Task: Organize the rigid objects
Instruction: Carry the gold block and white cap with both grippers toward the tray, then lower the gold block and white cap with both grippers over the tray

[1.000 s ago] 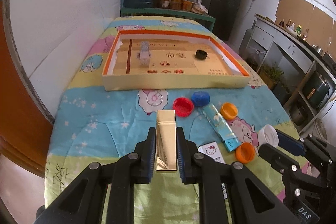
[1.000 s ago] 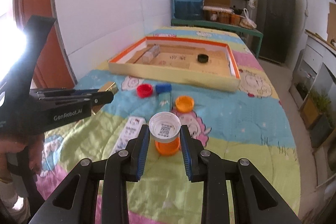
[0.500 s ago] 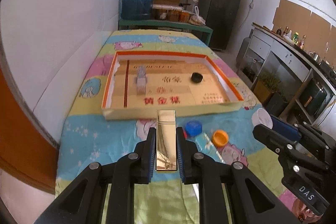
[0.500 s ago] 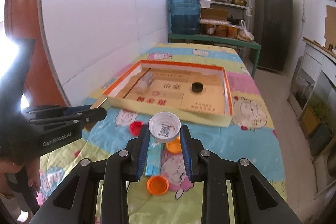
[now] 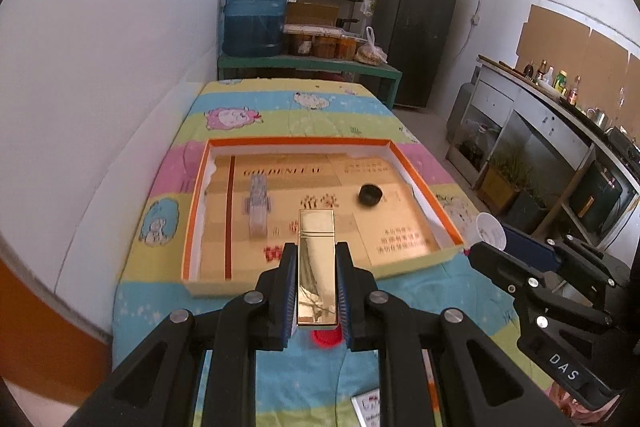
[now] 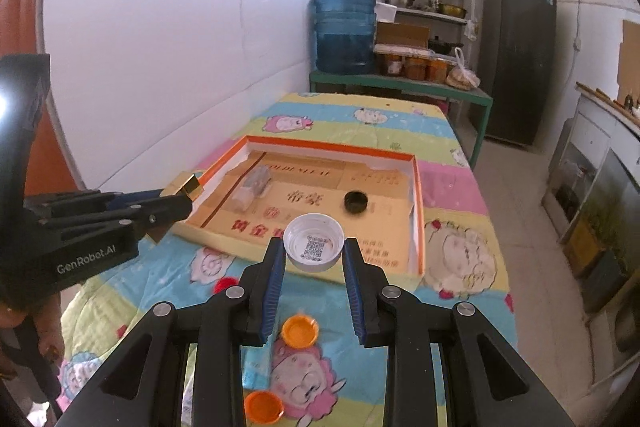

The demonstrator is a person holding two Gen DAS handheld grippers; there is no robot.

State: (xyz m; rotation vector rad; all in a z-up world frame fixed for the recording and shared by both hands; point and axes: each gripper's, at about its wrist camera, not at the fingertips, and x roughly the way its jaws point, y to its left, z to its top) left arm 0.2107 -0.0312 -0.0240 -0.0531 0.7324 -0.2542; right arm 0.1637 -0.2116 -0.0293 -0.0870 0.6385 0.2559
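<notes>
Both loads now nearer tray (image 5: 420,183) — contents perhaps blurred.

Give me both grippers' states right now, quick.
Left gripper: closed on the gold bar.
Right gripper: closed on the white cap.

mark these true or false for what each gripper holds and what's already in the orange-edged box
1. The left gripper clamps a gold lighter. True.
2. The right gripper holds an orange cap. False: it holds a white cap; two orange caps lie on the cloth below.
3. A black cap lies inside the box. True.
4. The box holds nothing but the black cap. False: a clear plastic item lies near its left side.
5. The white cap faces open side up. True: a QR code shows inside.
</notes>
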